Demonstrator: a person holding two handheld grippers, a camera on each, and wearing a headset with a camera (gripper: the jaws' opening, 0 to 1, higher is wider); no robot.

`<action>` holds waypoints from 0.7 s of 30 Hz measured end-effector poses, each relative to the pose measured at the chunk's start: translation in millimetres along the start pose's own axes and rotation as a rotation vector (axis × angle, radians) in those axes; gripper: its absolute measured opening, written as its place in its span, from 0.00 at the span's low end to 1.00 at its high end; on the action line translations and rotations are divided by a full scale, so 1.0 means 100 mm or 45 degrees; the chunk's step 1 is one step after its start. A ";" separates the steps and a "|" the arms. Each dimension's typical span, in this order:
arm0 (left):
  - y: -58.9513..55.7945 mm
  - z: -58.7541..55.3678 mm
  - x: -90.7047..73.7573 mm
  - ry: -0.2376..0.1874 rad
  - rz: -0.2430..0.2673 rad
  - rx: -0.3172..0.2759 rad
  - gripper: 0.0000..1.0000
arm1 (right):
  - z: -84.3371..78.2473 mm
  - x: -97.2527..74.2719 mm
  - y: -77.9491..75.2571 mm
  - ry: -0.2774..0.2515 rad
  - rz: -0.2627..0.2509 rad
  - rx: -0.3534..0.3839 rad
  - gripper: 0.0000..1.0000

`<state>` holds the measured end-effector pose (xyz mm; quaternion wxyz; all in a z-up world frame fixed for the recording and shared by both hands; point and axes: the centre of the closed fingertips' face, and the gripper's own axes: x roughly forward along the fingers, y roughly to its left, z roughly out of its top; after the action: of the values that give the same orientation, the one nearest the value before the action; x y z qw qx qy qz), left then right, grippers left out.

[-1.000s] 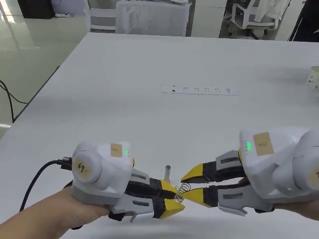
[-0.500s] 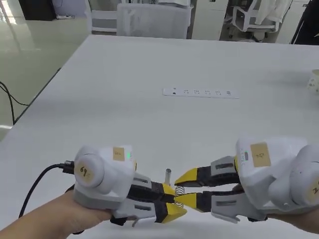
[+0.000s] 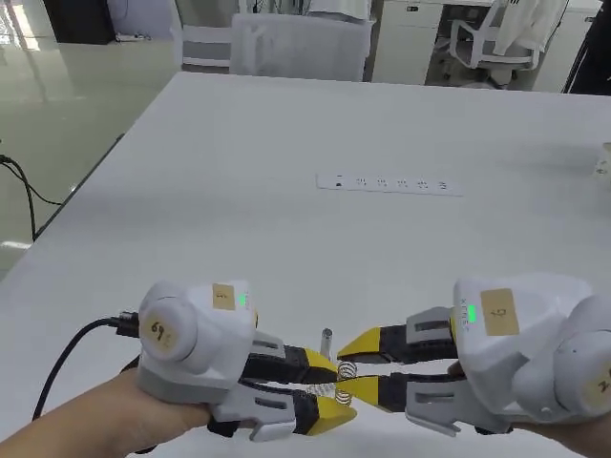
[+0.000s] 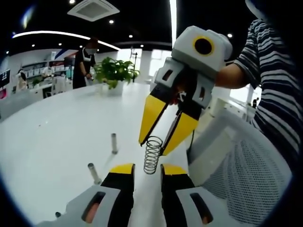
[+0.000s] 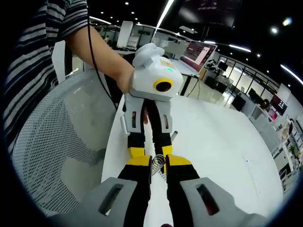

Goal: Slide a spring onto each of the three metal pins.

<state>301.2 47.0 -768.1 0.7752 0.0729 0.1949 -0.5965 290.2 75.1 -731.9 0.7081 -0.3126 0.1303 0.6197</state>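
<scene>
A small wire spring [image 3: 346, 372] [image 4: 152, 156] hangs over the near edge of the white table [image 3: 286, 239]. My right gripper [image 3: 349, 368] [image 5: 158, 161] is shut on the spring's upper coils. My left gripper [image 3: 331, 386] [image 4: 148, 169] faces it tip to tip. Its jaws stand a little apart around the spring's lower end [image 5: 159, 166], with a gap showing on one side. One upright metal pin [image 3: 326, 339] [image 4: 114, 143] stands just behind the tips. A second pin [image 4: 93, 173] and a third, shorter-looking pin [image 4: 57, 214] stand to the left of my left jaws.
A white power strip [image 3: 389, 182] lies mid-table. A black cable [image 3: 76, 342] trails from the left gripper. A white mesh chair [image 4: 236, 161] sits close under the grippers at the near edge. Chairs [image 3: 286, 43] line the far side, and a potted plant [image 4: 113, 72] stands at one end.
The head camera has tipped down slightly. My right gripper has brought the spring a little closer to the left gripper's tips, which have barely moved.
</scene>
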 end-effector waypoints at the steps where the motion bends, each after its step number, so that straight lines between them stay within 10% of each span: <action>1: 0.00 0.00 0.00 -0.002 0.004 -0.001 0.17 | 0.00 0.00 0.00 0.000 -0.001 0.000 0.08; 21: 0.10 -0.09 -0.19 -0.021 0.085 -0.111 0.31 | -0.02 -0.03 -0.10 0.004 -0.078 -0.010 0.09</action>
<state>305.1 69.8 -770.1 0.7986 0.0404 0.2117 -0.5619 299.9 70.8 -728.9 0.7251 -0.3203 0.1194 0.5978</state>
